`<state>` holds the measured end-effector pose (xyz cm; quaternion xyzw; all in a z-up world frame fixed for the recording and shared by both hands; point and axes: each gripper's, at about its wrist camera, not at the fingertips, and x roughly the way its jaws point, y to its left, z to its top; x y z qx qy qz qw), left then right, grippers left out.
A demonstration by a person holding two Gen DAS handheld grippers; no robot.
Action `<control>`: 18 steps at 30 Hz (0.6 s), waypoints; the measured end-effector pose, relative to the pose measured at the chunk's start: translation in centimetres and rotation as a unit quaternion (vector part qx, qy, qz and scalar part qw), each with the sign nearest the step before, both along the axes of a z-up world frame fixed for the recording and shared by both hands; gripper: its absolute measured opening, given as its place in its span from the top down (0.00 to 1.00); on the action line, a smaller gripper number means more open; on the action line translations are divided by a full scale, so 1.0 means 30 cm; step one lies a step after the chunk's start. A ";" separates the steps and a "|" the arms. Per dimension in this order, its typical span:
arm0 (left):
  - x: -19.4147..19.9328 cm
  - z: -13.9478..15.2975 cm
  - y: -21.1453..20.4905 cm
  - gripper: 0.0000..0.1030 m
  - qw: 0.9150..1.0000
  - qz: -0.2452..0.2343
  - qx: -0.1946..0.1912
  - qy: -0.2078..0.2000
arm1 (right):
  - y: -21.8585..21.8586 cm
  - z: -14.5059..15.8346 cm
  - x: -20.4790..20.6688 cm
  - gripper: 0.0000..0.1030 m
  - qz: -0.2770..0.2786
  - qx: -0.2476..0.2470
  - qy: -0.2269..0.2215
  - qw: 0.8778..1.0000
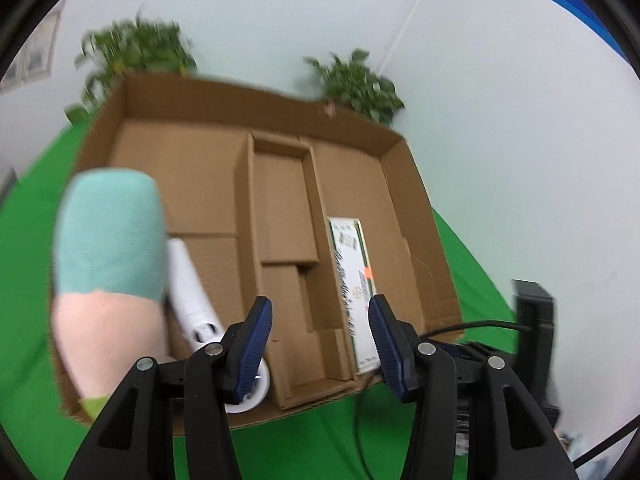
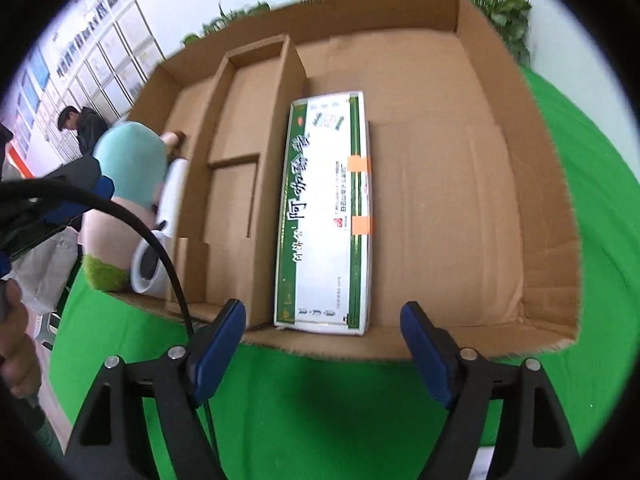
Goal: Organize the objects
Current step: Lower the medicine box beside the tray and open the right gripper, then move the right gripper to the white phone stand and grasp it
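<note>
Over at nine o'clock in the cardboard tray [image 1: 384,148], the plush toy [image 1: 110,264] and white handheld device [image 1: 192,292] already lie in the left compartment; the middle one looks empty; the green-and-white box [image 2: 326,216] rests at three o'clock. Left claw [image 1: 320,344] and right claw [image 2: 324,350] both hover released, holding nothing, so the sorting looks nearly done.

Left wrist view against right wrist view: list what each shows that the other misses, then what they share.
Only the left wrist view shows the left gripper head-on, jaws apart with nothing between them, and a black device with a cable at the right.

Only the right wrist view shows the right gripper, jaws wide and empty, the box's printed top, a wall of posters, and a bystander.

Both show the cardboard tray, the green-and-white box in its right section, the plush toy and white hair dryer on its left, and the green cloth.
</note>
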<state>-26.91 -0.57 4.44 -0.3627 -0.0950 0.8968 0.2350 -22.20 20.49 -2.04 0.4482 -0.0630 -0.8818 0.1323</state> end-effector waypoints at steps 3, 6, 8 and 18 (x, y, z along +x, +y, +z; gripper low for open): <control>0.158 0.072 -0.016 0.10 0.994 0.058 -0.046 0.085 | 0.006 0.045 0.100 0.14 -0.004 0.025 0.041 0.999; 0.352 0.128 -0.014 0.00 0.973 0.115 -0.068 0.190 | -0.003 0.101 0.213 0.01 -0.019 0.076 0.108 0.991; 0.423 0.131 0.012 0.00 0.969 0.118 -0.083 0.198 | -0.003 0.123 0.272 0.01 -0.032 0.118 0.144 0.982; 0.558 0.026 0.173 0.00 0.956 0.127 -0.189 0.184 | -0.029 0.147 0.349 0.01 -0.075 0.106 0.169 0.977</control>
